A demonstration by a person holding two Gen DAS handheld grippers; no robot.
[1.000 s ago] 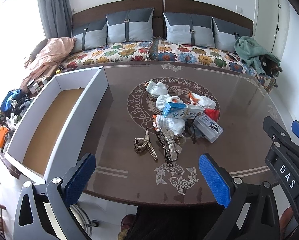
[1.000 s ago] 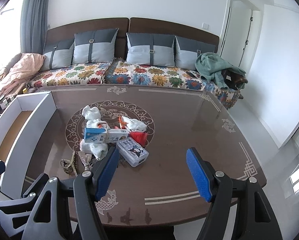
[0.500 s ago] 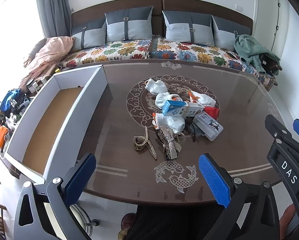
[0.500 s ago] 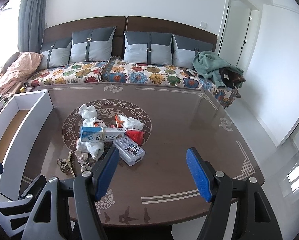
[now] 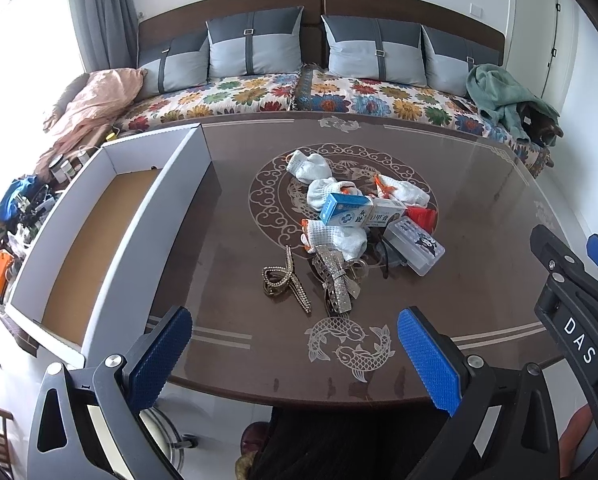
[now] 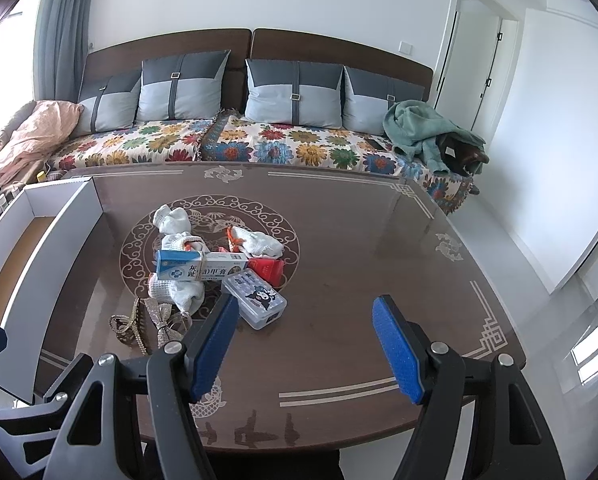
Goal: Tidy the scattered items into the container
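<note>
Cardboard box waits empty at left of frame, the pile heaped mid-table, and both claws, left and right, gape unladen, so tangled socks could drag neighbours off.

The bench was dark brown with pale scrollwork and fish motifs. The container was white outside, tan inside. White socks lay by a blue-and-white carton and a red pouch. Both grippers' pads were blue.
</note>
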